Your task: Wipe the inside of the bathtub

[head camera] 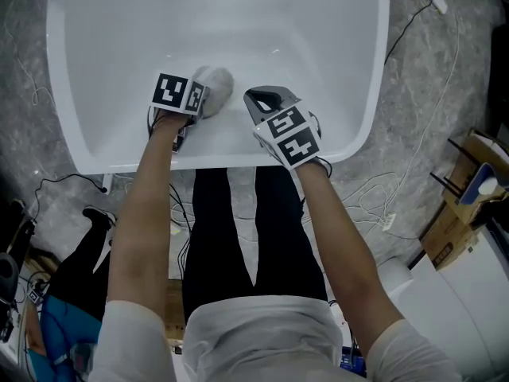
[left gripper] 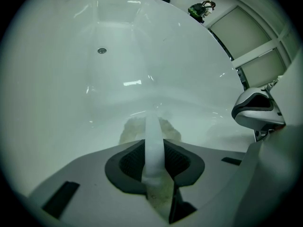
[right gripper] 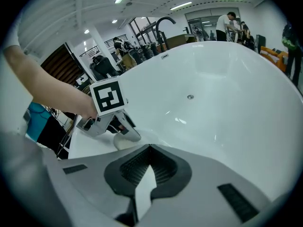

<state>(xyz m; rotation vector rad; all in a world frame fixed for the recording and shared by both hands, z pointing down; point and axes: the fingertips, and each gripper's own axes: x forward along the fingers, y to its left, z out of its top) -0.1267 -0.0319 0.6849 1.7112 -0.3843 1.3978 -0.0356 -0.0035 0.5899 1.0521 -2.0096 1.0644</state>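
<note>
Leaning over a white bathtub [head camera: 318,22], a person presses a pale cloth [left gripper: 134,129] to its near inner slope. The left claw [left gripper: 152,137] is clamped on the cloth, with a strip pinched between the jaws and the rest bunched just beyond the tips against the enamel. Just to that claw's right, clear of it and of the cloth, the right claw [right gripper: 150,151] hangs over the same slope. Its jaws are drawn together with nothing between them, and only white tub shows through the sliver behind the tips. Ahead of both claws the slope runs down to the tub floor. A small round fitting [left gripper: 101,50] sits well beyond the cloth, below the far wall. Past the rim, people [right gripper: 226,25] stand in a lit hall.

The work appears to be at the wiping stage, with only the near end under the cloth and the floor and far walls seemingly yet to be done. The next move likely calls for steady pressure as the left claw sweeps the cloth forward or sideways. The grip must be firm enough that the wad does not drag loose, and the right claw should be out of its path.
</note>
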